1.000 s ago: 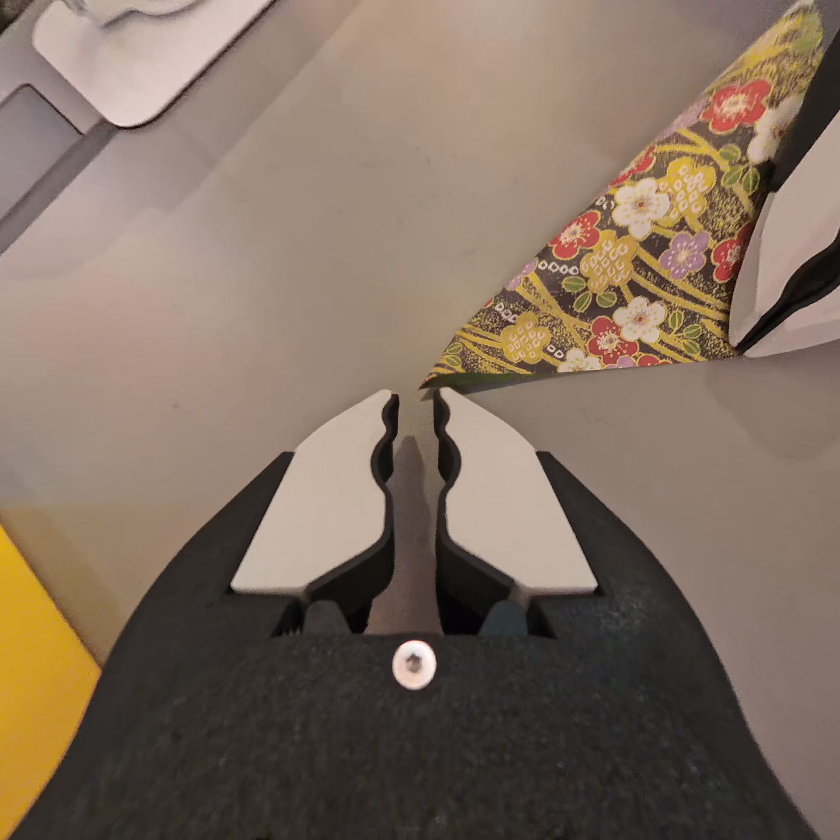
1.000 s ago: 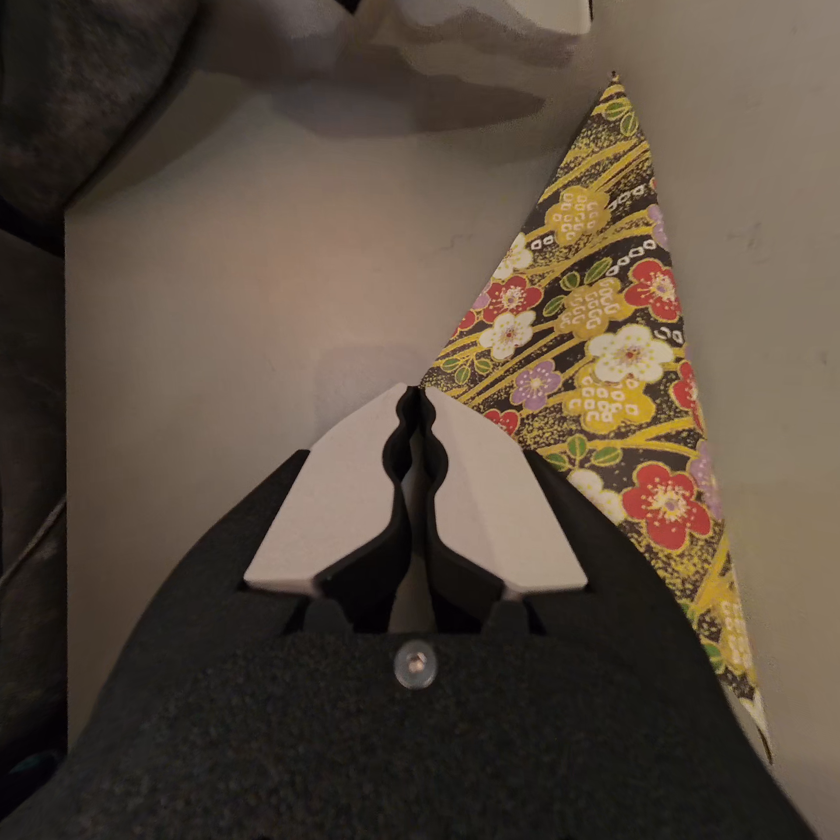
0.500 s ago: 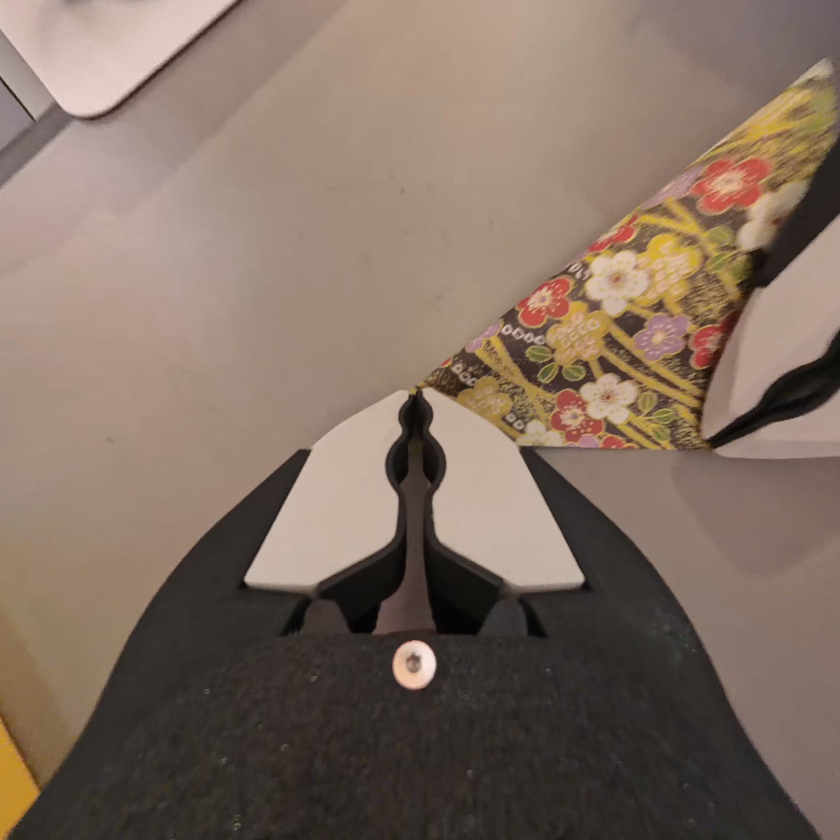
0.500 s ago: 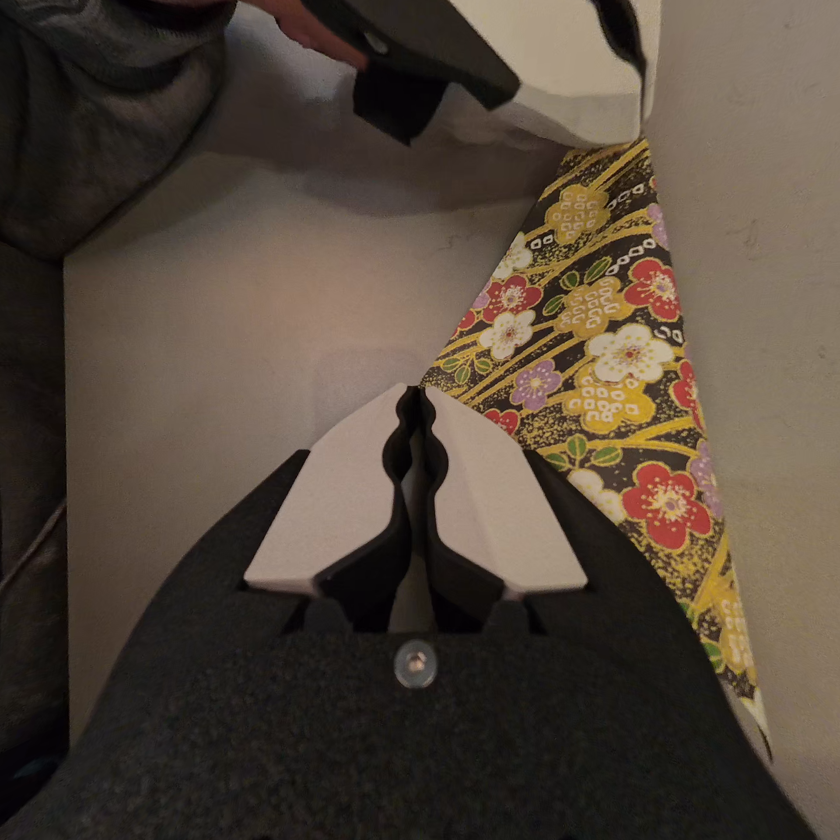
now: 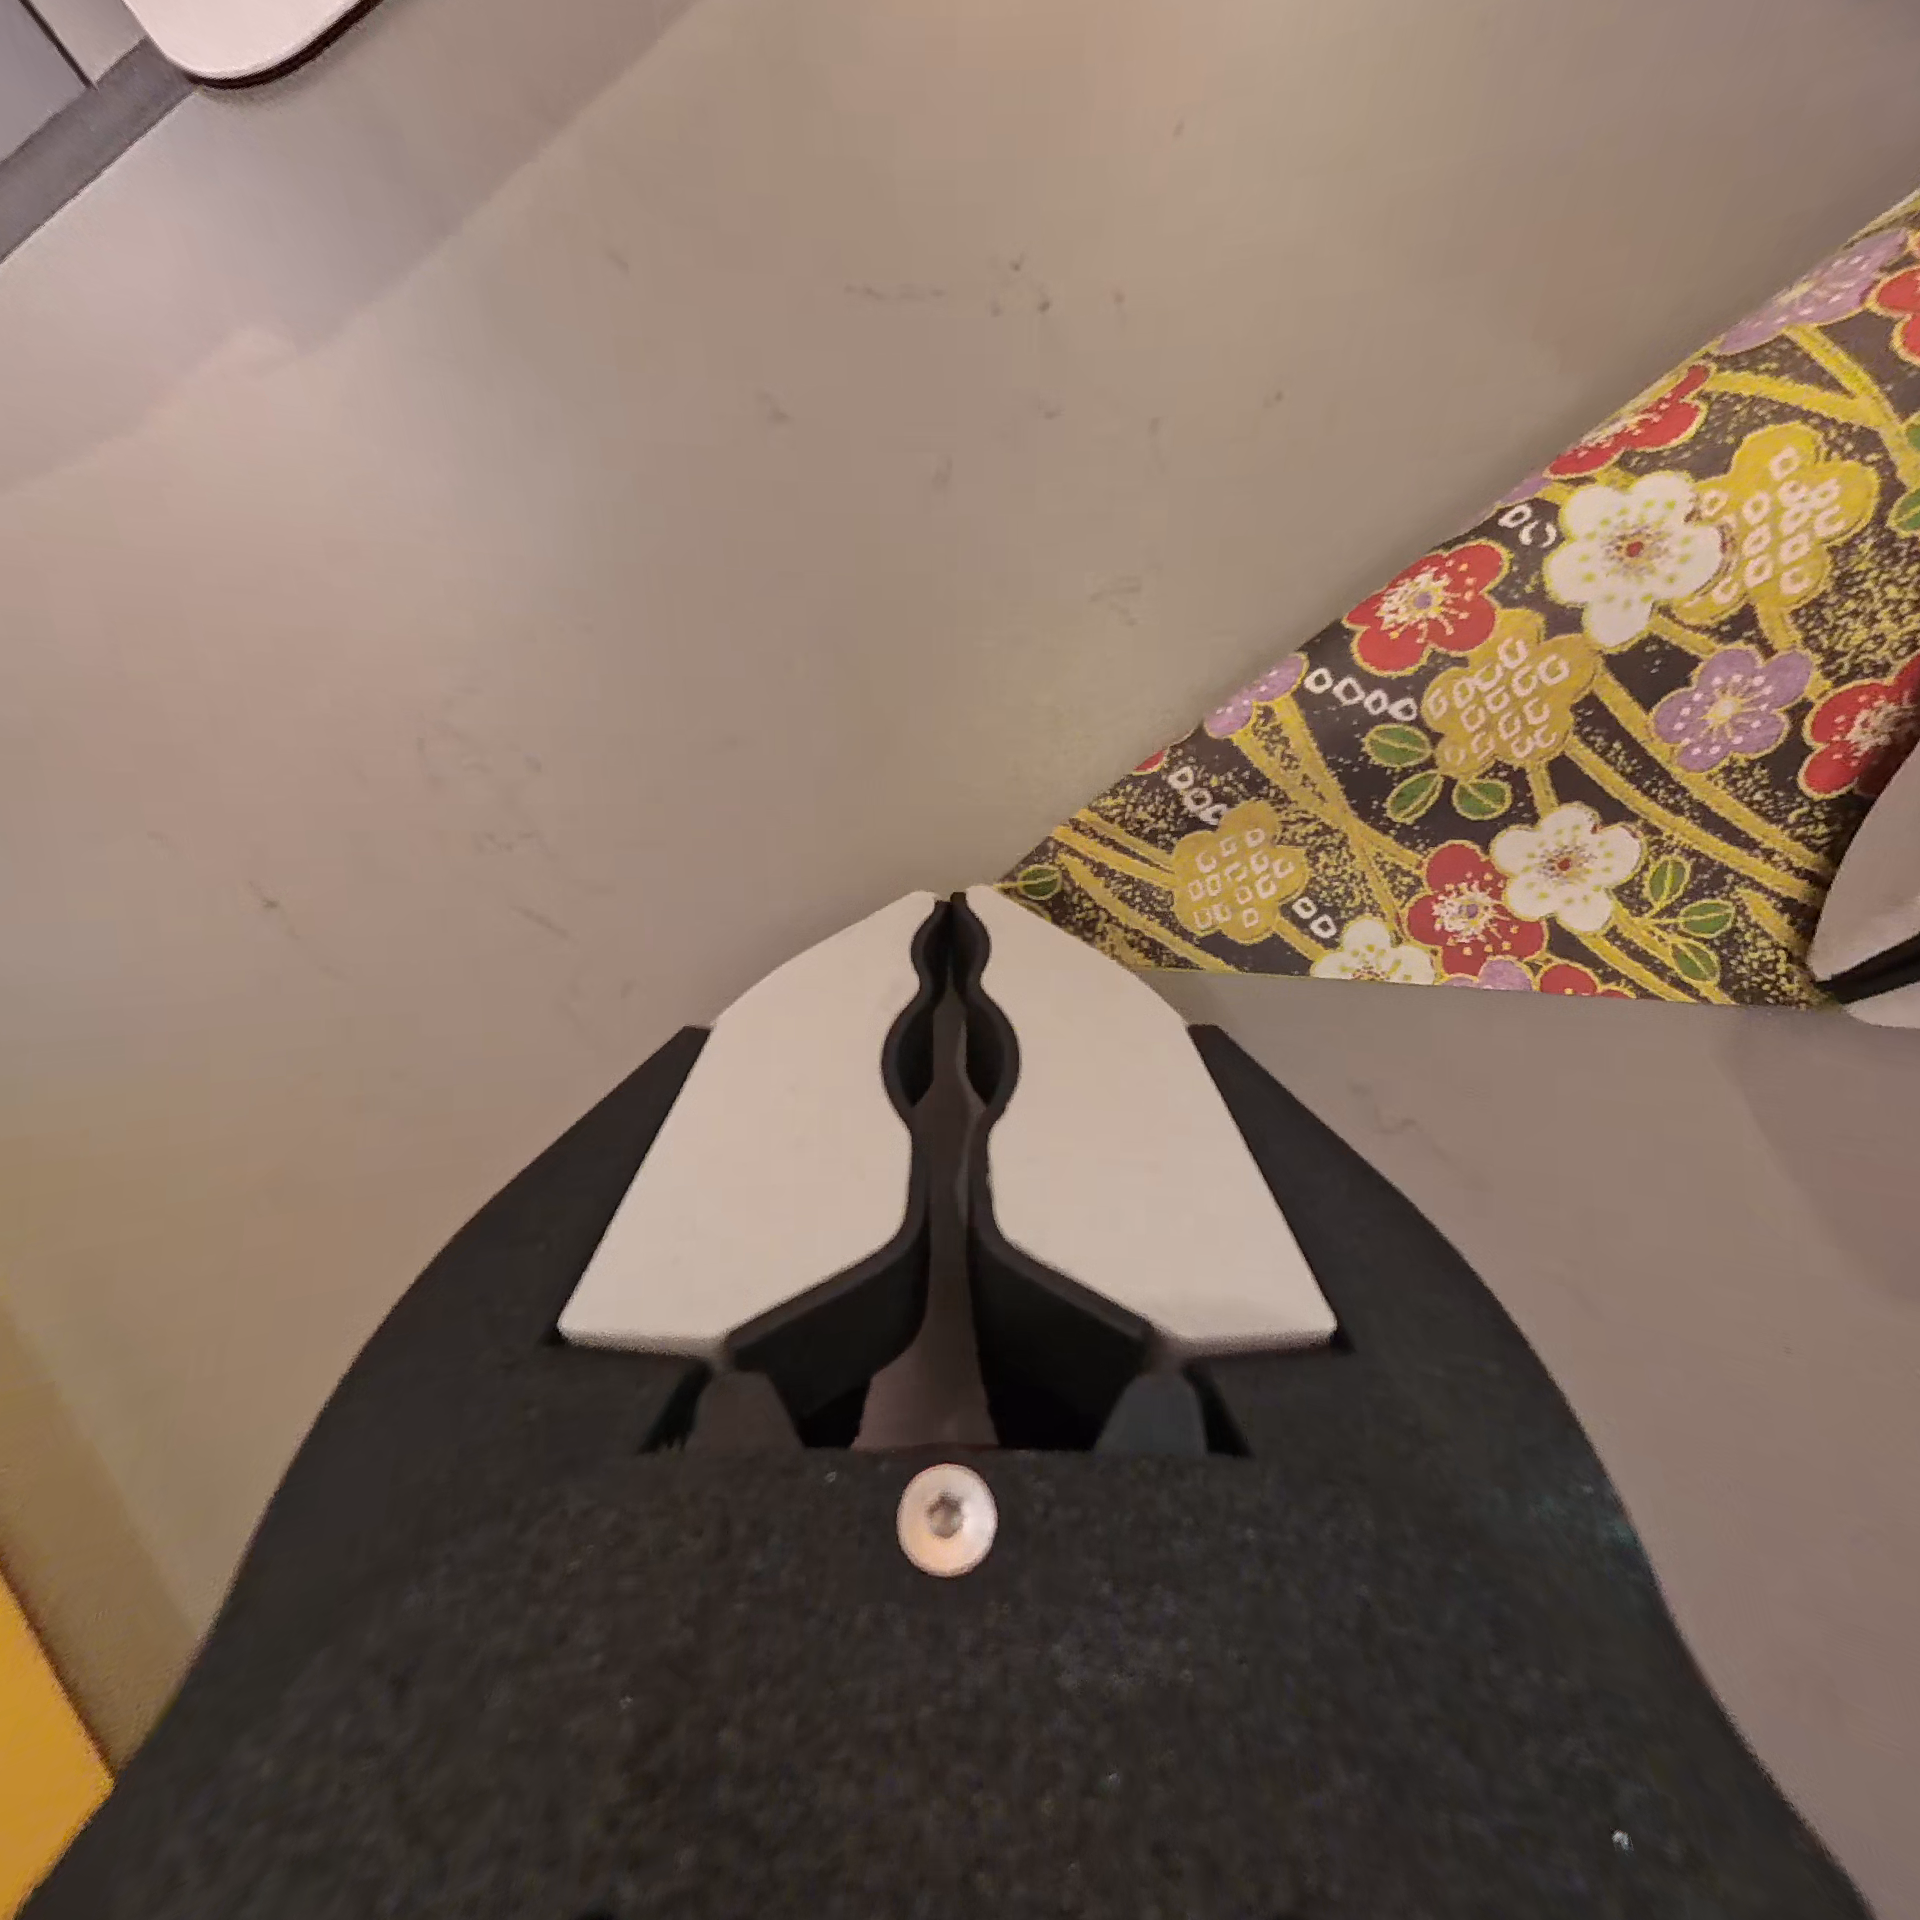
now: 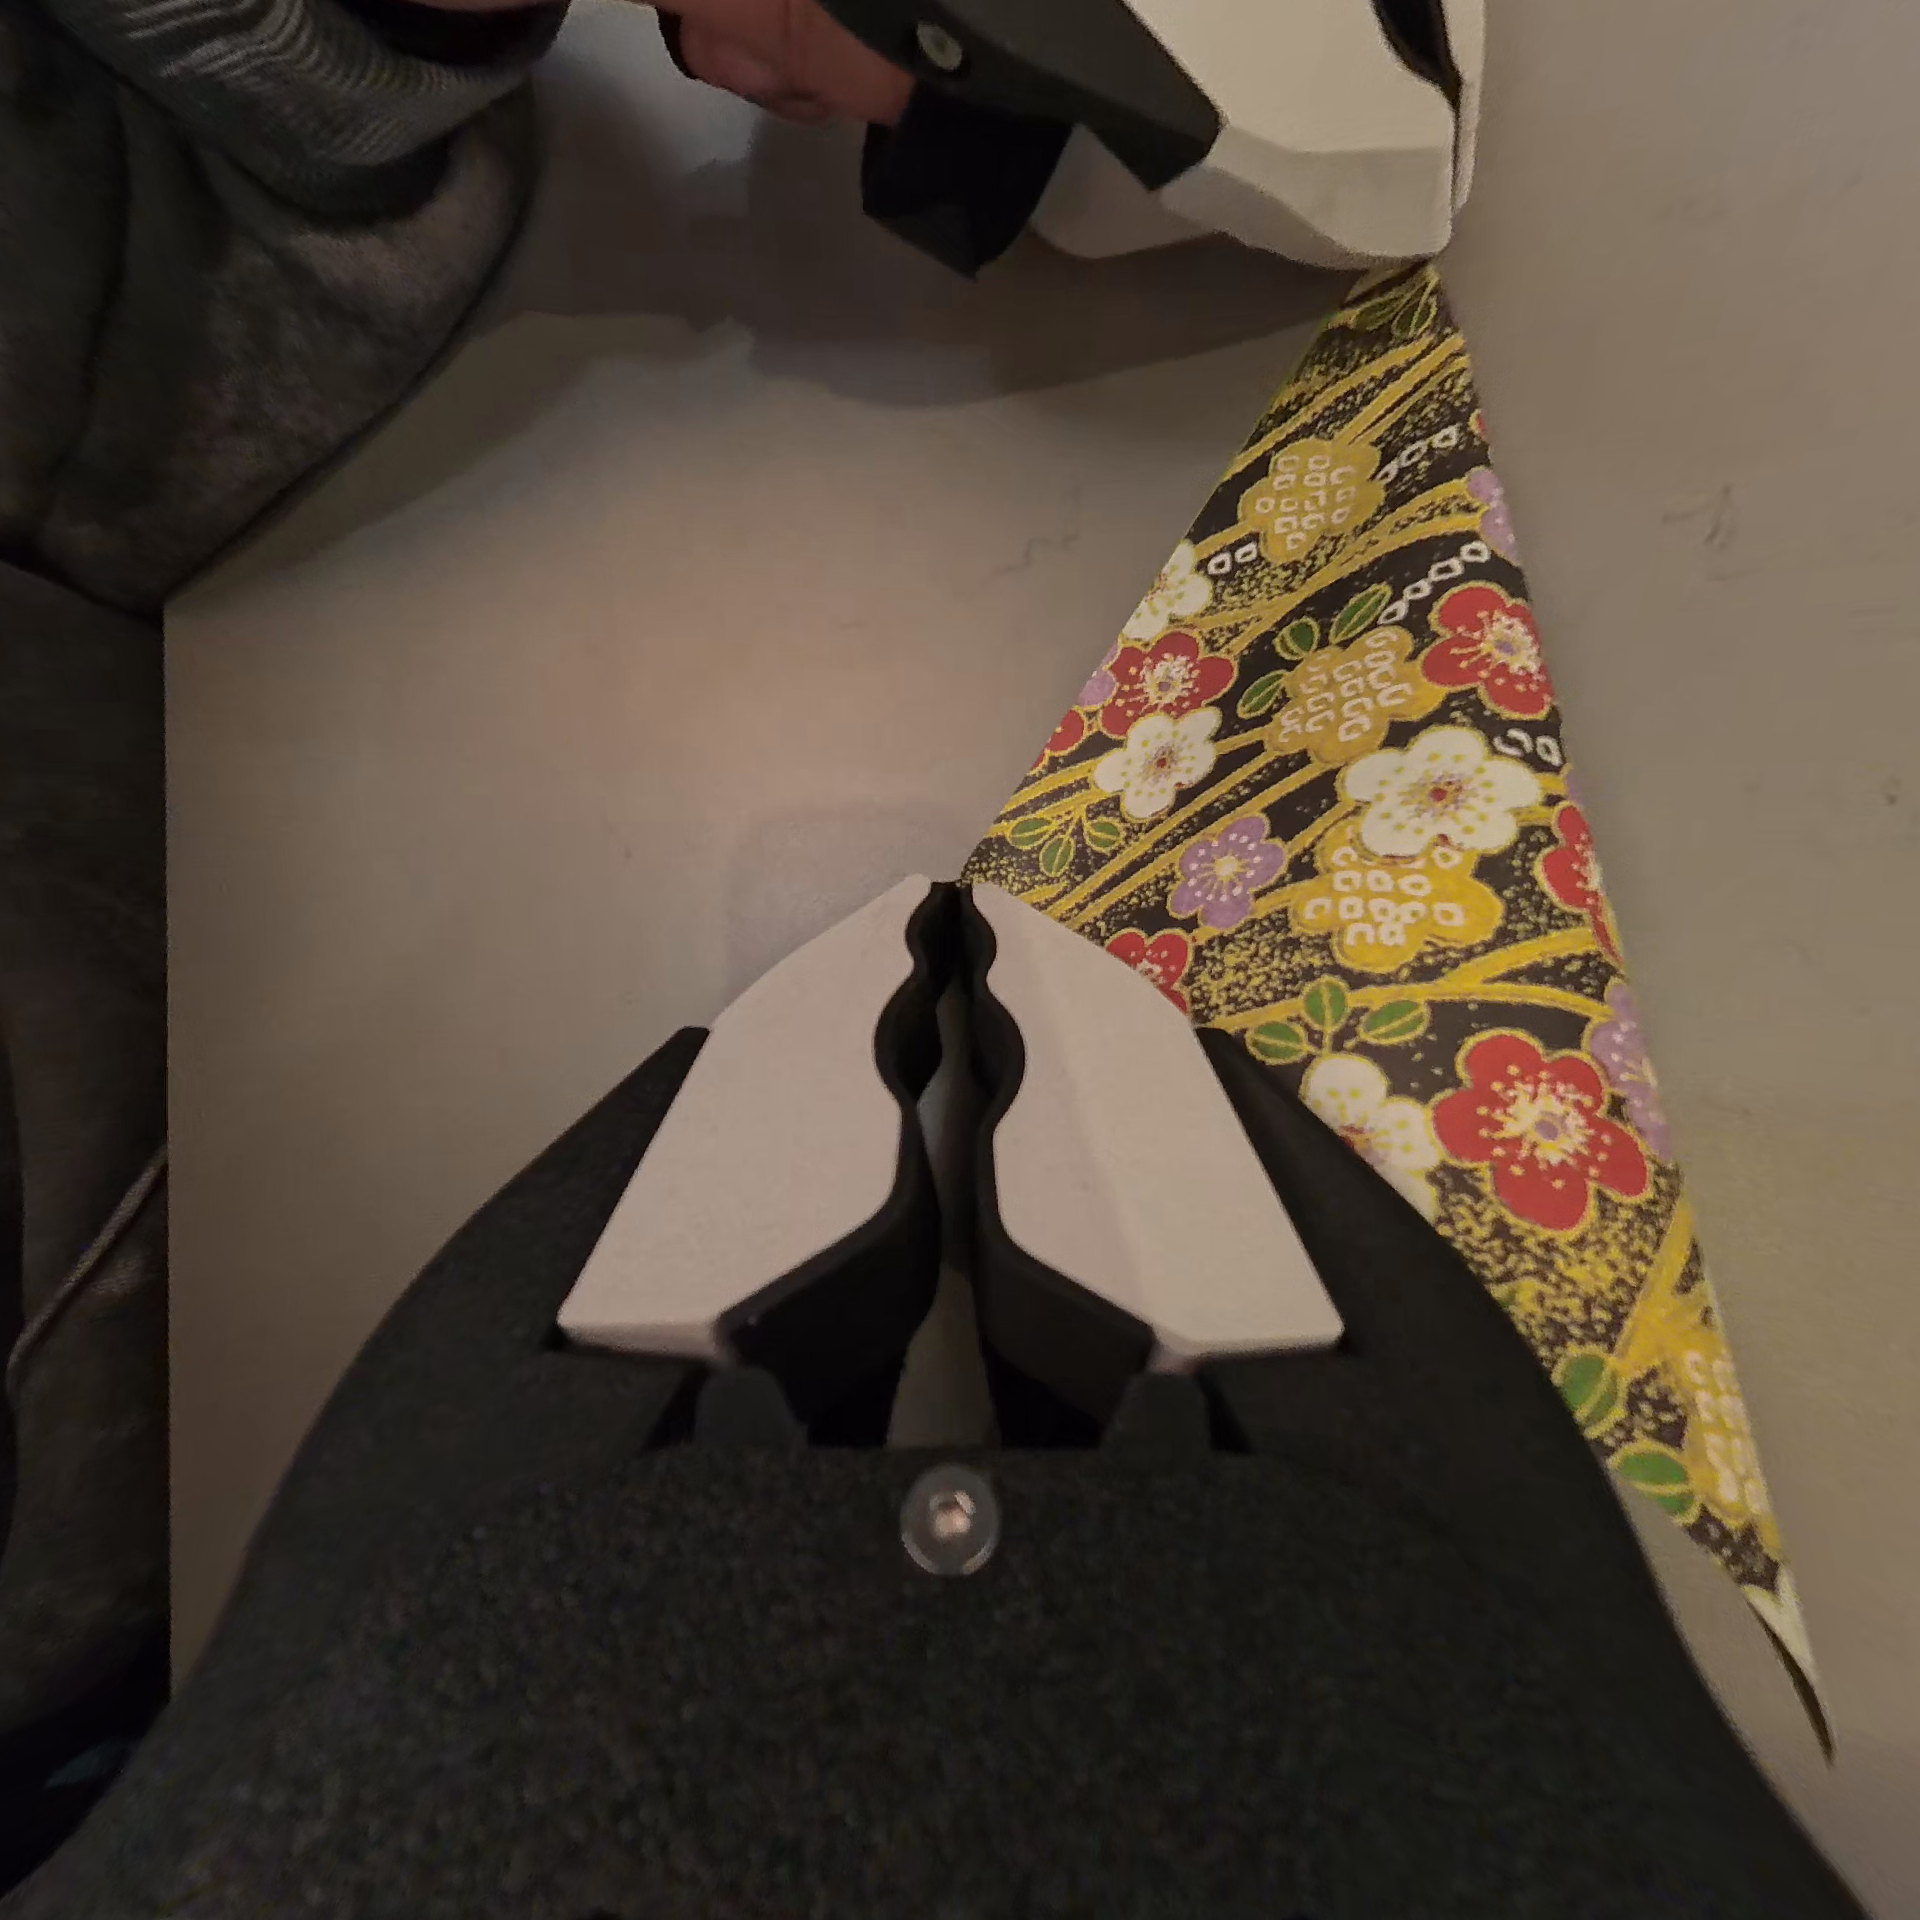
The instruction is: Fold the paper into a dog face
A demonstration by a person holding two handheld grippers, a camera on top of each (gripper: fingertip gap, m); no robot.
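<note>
My left gripper (image 5: 954, 906) has its two white fingers pressed together, tips meeting, with nothing visibly caught between them. Its tips sit right at the nearest corner of the floral origami paper (image 5: 1507, 790), which lies folded into a triangle on the pale table (image 5: 623, 582) and spreads away ahead and to the right of that gripper. I cannot tell whether the tips press on the corner or only touch the table beside it.

My right gripper (image 6: 951, 896) is likewise closed, fingers together with only a thin wavy slit between them, gripping nothing I can see. Its right finger (image 6: 1091, 1091) overlaps the paper's (image 6: 1371, 831) left edge, and the triangle runs ahead to a far point and back past the gripper's right side to a near point whose layers gape slightly.

From the right wrist view, my left gripper (image 6: 1439, 223) shows far ahead at that far point, held by my hand (image 6: 790, 62) in a grey sleeve (image 6: 260, 260).
</note>
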